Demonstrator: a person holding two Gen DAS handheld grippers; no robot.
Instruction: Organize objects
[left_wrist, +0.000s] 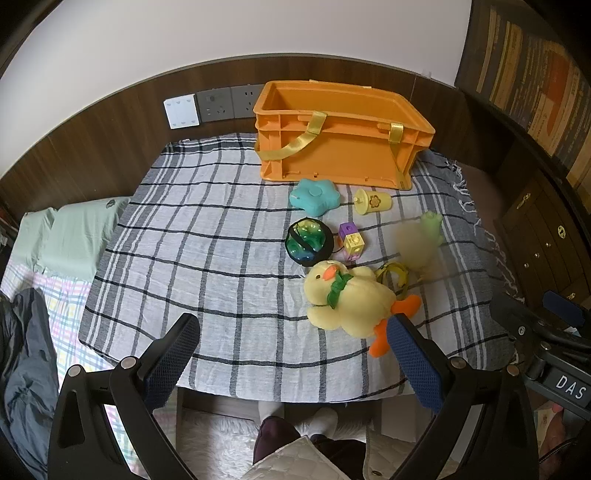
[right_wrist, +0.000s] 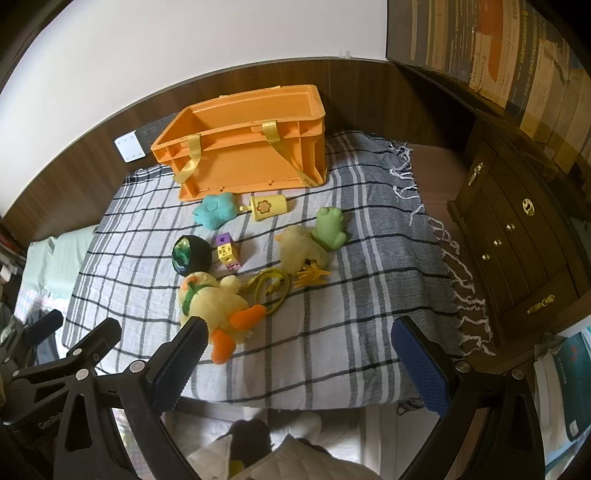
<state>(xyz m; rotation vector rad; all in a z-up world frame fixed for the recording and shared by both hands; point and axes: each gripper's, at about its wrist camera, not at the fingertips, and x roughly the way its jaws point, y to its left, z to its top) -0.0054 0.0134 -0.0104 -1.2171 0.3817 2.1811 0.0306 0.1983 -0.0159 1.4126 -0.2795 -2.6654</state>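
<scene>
An orange crate (left_wrist: 343, 147) (right_wrist: 251, 158) with yellow straps stands at the far end of a plaid cloth (left_wrist: 207, 236) (right_wrist: 354, 310). In front of it lie a teal flower toy (left_wrist: 314, 196) (right_wrist: 216, 211), a yellow cup (left_wrist: 373, 201) (right_wrist: 267, 207), a black-green ball (left_wrist: 308, 242) (right_wrist: 191, 254), stacked cubes (left_wrist: 351, 242) (right_wrist: 227, 254), a large plush duck (left_wrist: 351, 297) (right_wrist: 212, 301), a small plush chick (right_wrist: 301, 251), a green frog (right_wrist: 330, 227) and a yellow cord (right_wrist: 271, 286). My left gripper (left_wrist: 291, 325) and right gripper (right_wrist: 299, 328) both hover open and empty above the cloth's near edge.
A dark wooden cabinet (right_wrist: 517, 236) with brass handles stands to the right of the cloth. Wall sockets (left_wrist: 221, 105) sit behind the crate. Green pillows (left_wrist: 70, 236) and dark clothing (left_wrist: 26, 362) lie to the left. A person's feet in white socks (left_wrist: 295, 417) show below the edge.
</scene>
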